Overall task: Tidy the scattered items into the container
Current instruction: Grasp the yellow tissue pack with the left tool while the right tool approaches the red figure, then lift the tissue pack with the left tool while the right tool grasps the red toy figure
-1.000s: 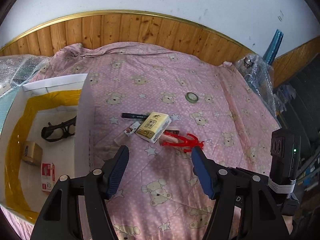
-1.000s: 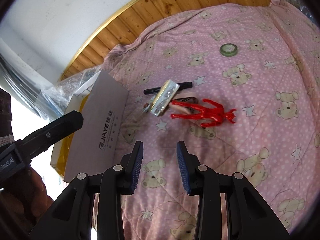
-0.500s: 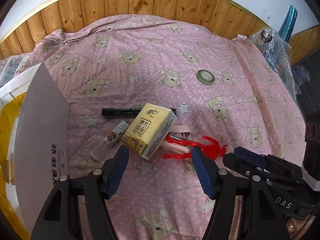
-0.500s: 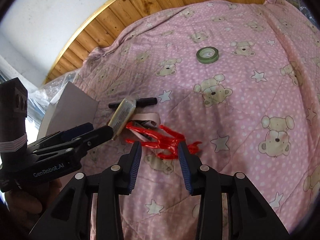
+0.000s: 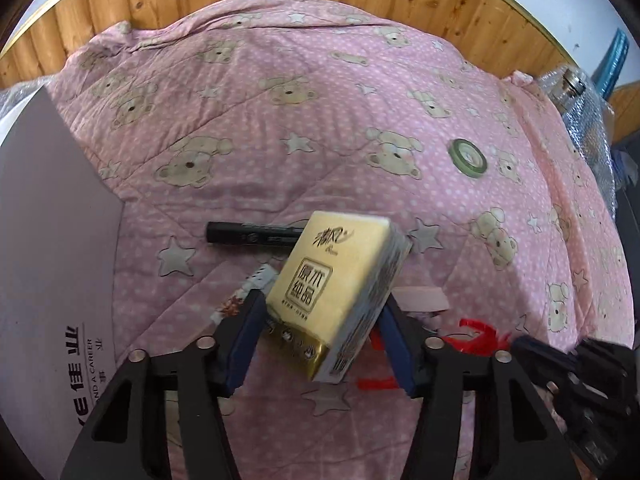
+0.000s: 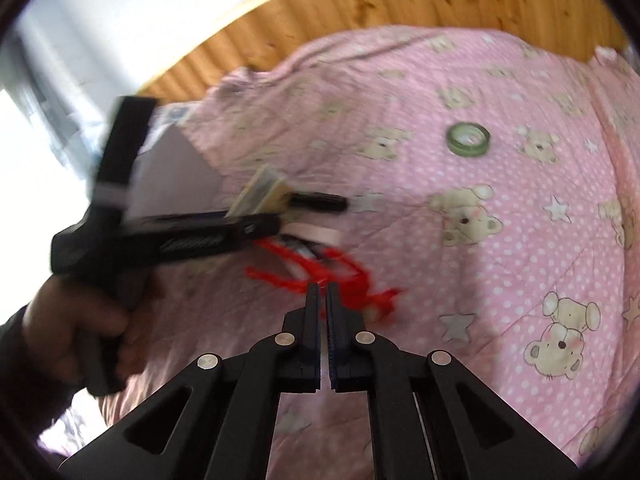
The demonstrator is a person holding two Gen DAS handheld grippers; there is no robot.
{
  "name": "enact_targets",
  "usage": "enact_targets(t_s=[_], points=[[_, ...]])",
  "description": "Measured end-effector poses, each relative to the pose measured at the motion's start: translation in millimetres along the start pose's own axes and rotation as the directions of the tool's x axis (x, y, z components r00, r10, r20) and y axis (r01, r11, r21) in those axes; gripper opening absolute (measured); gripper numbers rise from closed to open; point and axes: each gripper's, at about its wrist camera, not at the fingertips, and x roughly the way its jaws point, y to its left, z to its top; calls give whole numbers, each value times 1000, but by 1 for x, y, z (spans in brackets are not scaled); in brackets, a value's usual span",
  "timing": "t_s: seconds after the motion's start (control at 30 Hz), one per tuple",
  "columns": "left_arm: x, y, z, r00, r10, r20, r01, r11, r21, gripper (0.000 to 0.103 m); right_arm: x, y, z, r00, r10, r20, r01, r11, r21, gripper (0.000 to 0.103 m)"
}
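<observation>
Tissue pack point(image 5: 340, 292) sat clamped between the left gripper point(image 5: 324, 308) fingers, tilted, lifted off the pink quilt point(image 5: 280, 128); in the right wrist view it read as a blurred yellow slab at the tip of that gripper. Right gripper point(image 6: 322, 294) had its fingers nearly together, a thin gap showing, tips at the red toy figure point(image 6: 320, 272); motion blur meant I couldn't tell whether they actually pinched a limb. Container point(image 5: 48, 260) was the white box to the left of the left gripper; only its outer flap showed, contents out of view. Left on the quilt: black marker point(image 5: 252, 234) just beyond the pack, a small printed packet point(image 5: 240, 300) partly hidden under the left finger, a pink strip point(image 5: 420, 298) beside the right finger, and a green tape roll point(image 5: 468, 158) well ahead and right. Judged: task partway at best, one item in hand, one being grabbed, about four untouched.
</observation>
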Motion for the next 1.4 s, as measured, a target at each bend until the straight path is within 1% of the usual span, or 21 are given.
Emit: enact_targets(t_s=[0.07, 0.13, 0.17, 0.2, 0.23, 0.37, 0.47, 0.5, 0.53, 0.57, 0.7, 0.8, 0.83, 0.9, 1.0, 1.03, 1.07, 1.13, 1.17, 1.23, 1.4], points=[[-2, 10, -2, 1000, -10, 5, 10, 999, -35, 53, -4, 14, -11, 999, 45, -29, -47, 996, -76, 6], [-2, 18, -5, 1000, -10, 9, 10, 998, -56, 49, -8, 17, -14, 998, 64, -20, -66, 994, -86, 6], [-2, 20, -6, 1000, -12, 16, 13, 998, -60, 49, -10, 17, -13, 998, 61, -2, -61, 995, -84, 16], [-2, 21, -7, 1000, -13, 22, 14, 998, -60, 49, -11, 13, -10, 999, 35, 21, -34, 997, -76, 45], [-3, 21, -7, 1000, -12, 25, 14, 998, -58, 49, -11, 10, -6, 999, 9, 43, -6, 998, -68, 56], [-1, 22, -5, 999, -21, 27, 22, 998, -53, 49, 10, -2, 12, 996, -63, 59, 67, 995, -68, 60], [-1, 23, -4, 999, -31, 24, 33, 998, -53, 49, 37, -7, 17, 998, -55, -19, 53, 994, -100, 58], [-2, 23, -4, 999, -37, 24, 38, 998, -54, 49, 40, -5, 16, 998, -46, -49, 40, 992, -116, 34], [-2, 24, -5, 999, -43, 23, 44, 997, -57, 49, 33, 1, 13, 998, -35, -47, 27, 989, -146, 18], [-3, 24, -6, 999, -50, 22, 51, 997, -60, 49, 26, 8, 11, 999, -23, -45, 15, 984, -176, 12], [-4, 24, -10, 998, -65, 22, 66, 996, -64, 49, -11, 48, -17, 998, 35, -43, -47, 945, -324, 11], [-3, 21, -12, 997, -67, 25, 69, 996, -55, 49, -21, 64, -38, 994, 66, -85, -92, 928, -360, 12], [-3, 21, -12, 997, -72, 23, 73, 996, -54, 49, -21, 59, -36, 997, 50, -66, -69, 941, -331, 15], [-3, 20, -13, 997, -73, 25, 74, 996, -53, 49, -19, 49, -31, 999, 19, -28, -26, 963, -268, 39], [-7, 21, -15, 997, -73, 34, 74, 996, -50, 47, -5, 28, -18, 1000, -7, 13, 9, 989, -148, 53], [-8, 21, -16, 997, -74, 36, 76, 996, -50, 47, 1, 22, -13, 1000, -14, 20, 17, 994, -113, 53], [-9, 21, -17, 996, -76, 37, 77, 996, -50, 47, 11, 22, -12, 1000, -7, -15, 5, 994, -109, 53], [-12, 23, -19, 996, -79, 41, 81, 995, -52, 47, 24, 30, -10, 998, -11, -64, 1, 989, -146, 19], [-14, 24, -19, 996, -80, 44, 83, 995, -54, 47, 18, 40, -10, 997, -69, -32, 62, 979, -197, 7], [-18, 26, -20, 995, -83, 54, 86, 994, -61, 47, 7, 61, -10, 984, -175, 36, 177, 940, -292, 5], [-21, 31, -23, 994, -86, 62, 91, 993, -77, 47, -4, 116, -33, 965, -234, 119, 261, 798, -543, 12]])
